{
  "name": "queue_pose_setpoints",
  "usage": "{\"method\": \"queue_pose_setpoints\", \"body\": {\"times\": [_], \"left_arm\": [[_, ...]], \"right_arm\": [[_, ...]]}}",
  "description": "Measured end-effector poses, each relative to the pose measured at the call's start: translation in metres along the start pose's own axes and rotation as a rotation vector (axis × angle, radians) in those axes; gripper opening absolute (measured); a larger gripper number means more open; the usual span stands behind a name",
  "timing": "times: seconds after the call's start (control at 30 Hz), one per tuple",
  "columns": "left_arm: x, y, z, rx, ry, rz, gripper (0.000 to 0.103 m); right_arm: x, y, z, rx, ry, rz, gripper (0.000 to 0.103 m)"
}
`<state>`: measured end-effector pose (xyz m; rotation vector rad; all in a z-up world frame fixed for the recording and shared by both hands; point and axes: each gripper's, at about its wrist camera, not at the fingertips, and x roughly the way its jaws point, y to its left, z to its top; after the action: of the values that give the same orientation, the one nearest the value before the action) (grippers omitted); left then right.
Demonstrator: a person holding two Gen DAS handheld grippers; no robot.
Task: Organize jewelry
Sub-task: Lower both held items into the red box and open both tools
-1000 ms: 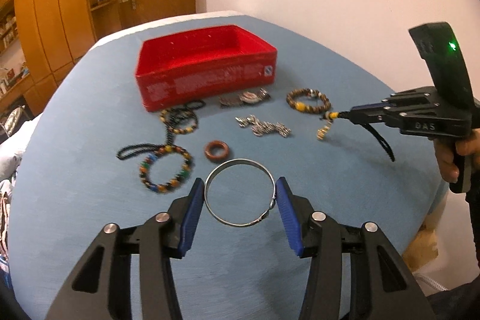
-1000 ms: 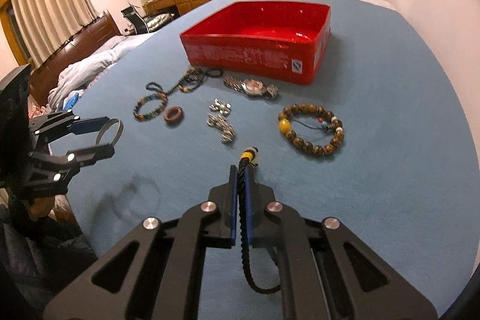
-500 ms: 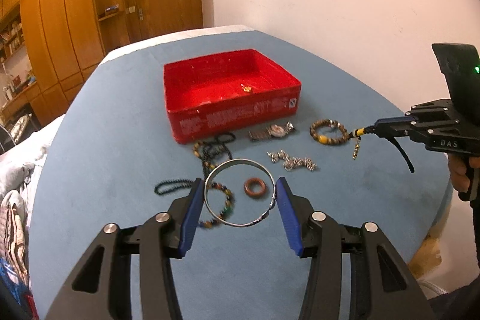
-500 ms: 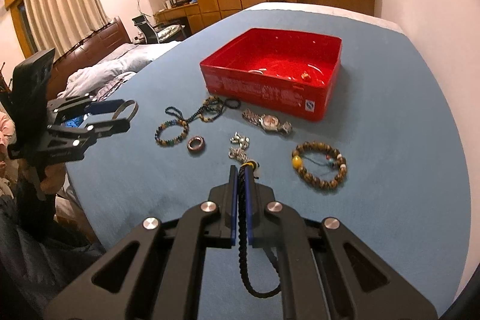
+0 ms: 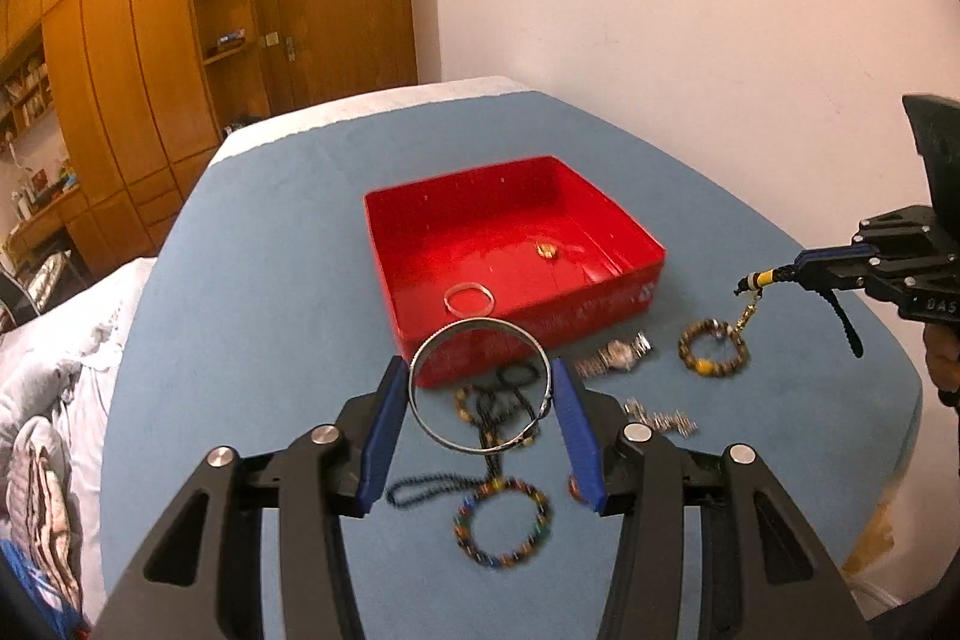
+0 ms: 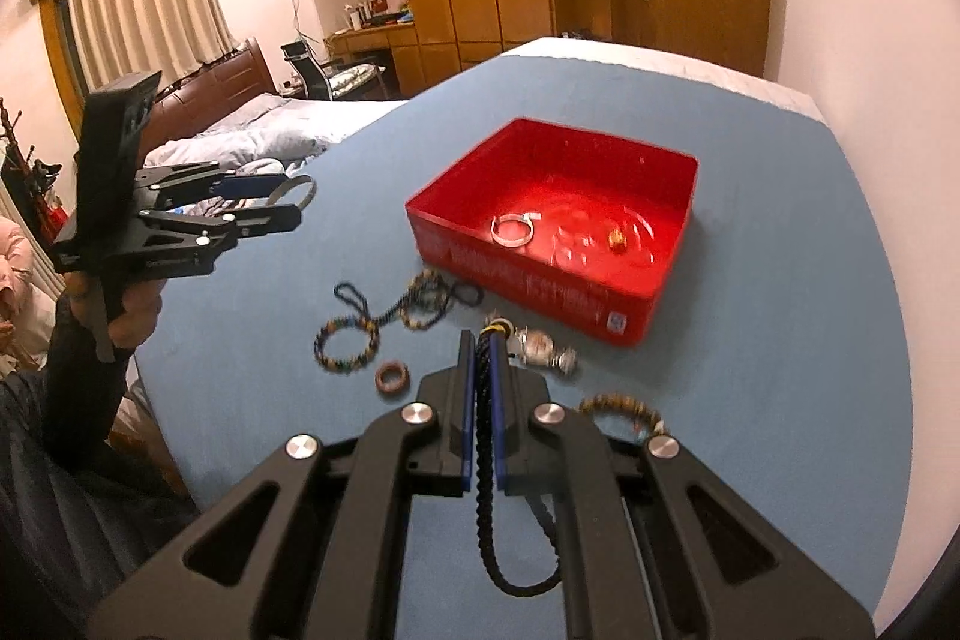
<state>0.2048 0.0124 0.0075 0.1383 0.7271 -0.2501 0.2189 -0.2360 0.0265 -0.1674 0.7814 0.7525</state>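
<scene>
Step in hand, as I judge it: carrying two pieces to the open red rectangular tin box [image 5: 516, 244], both lifted clear of the blue cloth-covered table [image 5: 270, 280]. My left gripper [image 5: 480, 394] stands about half open, its blue pads pressed on either side of a thin silver metal bangle [image 5: 480, 385], held as a flat hoop. My right gripper [image 6: 480, 400] is fully closed on a black braided cord bracelet with a yellow band and gold clasp [image 6: 483, 466], the loop trailing below the jaws. The box lies at twelve o'clock from the left gripper, one o'clock from the right; it already holds a smaller silver ring-shaped band [image 5: 469, 299] and a small gold piece [image 5: 546, 250]. Next move, in my estimate: bring each piece over the rim before letting go, low enough that the bangle does not bounce or roll out. Remaining on the table near the box: a watch [image 5: 615, 355], beaded bracelets and a chain.
</scene>
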Motion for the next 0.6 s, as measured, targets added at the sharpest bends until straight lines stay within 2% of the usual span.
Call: {"method": "queue_pose_setpoints", "body": {"times": [0.27,0.6], "left_arm": [[0.042,0.003,0.043,0.029,0.012,-0.008,0.049],[0.124,0.009,0.082,0.016,0.067,-0.030,0.049]], "right_arm": [[0.029,-0.022,0.051,0.012,0.005,0.016,0.003],[0.121,-0.079,0.103,0.127,0.074,0.000,0.003]]}}
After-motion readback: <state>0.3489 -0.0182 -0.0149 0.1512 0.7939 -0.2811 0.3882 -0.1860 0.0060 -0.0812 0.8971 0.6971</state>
